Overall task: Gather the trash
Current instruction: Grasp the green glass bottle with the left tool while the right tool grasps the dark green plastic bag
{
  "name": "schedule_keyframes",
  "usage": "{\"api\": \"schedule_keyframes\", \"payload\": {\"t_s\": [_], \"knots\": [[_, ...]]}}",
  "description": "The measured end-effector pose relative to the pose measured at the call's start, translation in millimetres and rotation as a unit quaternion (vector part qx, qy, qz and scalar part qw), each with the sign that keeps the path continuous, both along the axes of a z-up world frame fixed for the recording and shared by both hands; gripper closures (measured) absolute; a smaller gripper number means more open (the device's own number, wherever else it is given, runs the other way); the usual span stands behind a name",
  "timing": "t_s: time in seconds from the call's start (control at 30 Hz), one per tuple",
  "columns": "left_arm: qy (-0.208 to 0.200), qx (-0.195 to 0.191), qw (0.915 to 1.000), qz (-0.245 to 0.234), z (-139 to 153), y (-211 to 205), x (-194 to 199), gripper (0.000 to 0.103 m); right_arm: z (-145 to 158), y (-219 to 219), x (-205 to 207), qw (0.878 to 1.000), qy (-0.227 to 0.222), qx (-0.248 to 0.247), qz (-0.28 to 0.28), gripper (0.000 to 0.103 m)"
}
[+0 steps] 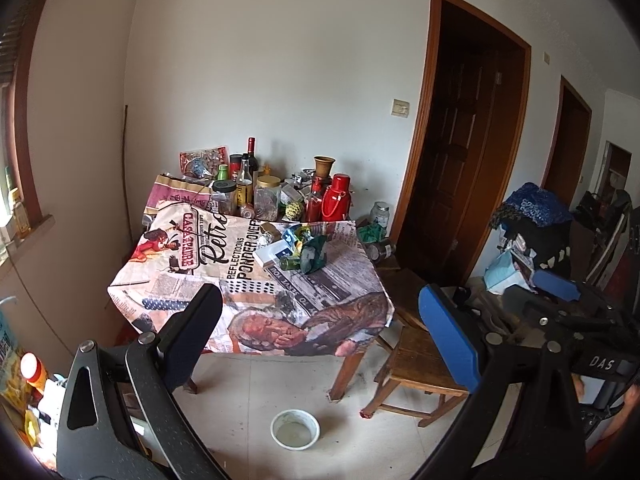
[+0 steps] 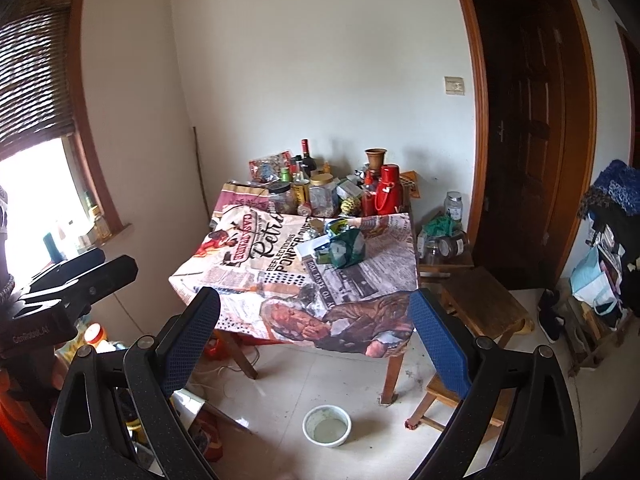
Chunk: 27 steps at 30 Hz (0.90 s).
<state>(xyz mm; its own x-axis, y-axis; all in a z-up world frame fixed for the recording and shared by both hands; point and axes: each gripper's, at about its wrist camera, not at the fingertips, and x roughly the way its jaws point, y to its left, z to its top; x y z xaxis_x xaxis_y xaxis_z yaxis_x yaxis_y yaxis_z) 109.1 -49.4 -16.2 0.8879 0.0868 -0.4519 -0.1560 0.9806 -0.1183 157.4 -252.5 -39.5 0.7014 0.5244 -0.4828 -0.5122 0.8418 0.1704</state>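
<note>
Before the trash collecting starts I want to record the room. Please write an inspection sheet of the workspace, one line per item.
Surface: square table under a printed newspaper-style tablecloth, front half bare.
Job's things: loose pile of green and blue wrappers with a flat white box on the cloth, right of centre; untouched.
Clutter: glass jars, dark bottles, red thermos flasks and a clay vase along the table's back edge.
Grippers: left gripper and right gripper both open, empty, apart from the table.
Cables: thin pale cord on the floor under the table.
Surroundings: white plastic bowl on the tiled floor, wooden stools at the right, dark wooden door, window with blind.
</note>
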Motion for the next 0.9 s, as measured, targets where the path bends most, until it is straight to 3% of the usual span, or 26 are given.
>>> {"api": "schedule_keyframes", "payload": {"t_s": [0.3, 0.67, 0.8, 0.9], "knots": [[-0.006, -0.006, 0.9999, -0.009, -12, 50, 87, 0.004, -8, 17, 60, 0.999, 0.007, -0.003, -0.049, 0.009], [-0.015, 0.011, 0.9995, -0.026, 0, 147, 216, 0.004, -10, 102, 166, 0.994, 0.037, -0.010, -0.107, 0.009], [-0.010, 0.019, 0.9994, -0.027, -11, 175, 251, 0.004, -20, 122, 200, 0.989, 0.065, -0.011, -0.133, 0.009], [0.017, -0.002, 0.9995, -0.026, -24, 191, 274, 0.004, -36, 134, 229, 0.984, 0.109, -0.013, -0.141, 0.009]]}}
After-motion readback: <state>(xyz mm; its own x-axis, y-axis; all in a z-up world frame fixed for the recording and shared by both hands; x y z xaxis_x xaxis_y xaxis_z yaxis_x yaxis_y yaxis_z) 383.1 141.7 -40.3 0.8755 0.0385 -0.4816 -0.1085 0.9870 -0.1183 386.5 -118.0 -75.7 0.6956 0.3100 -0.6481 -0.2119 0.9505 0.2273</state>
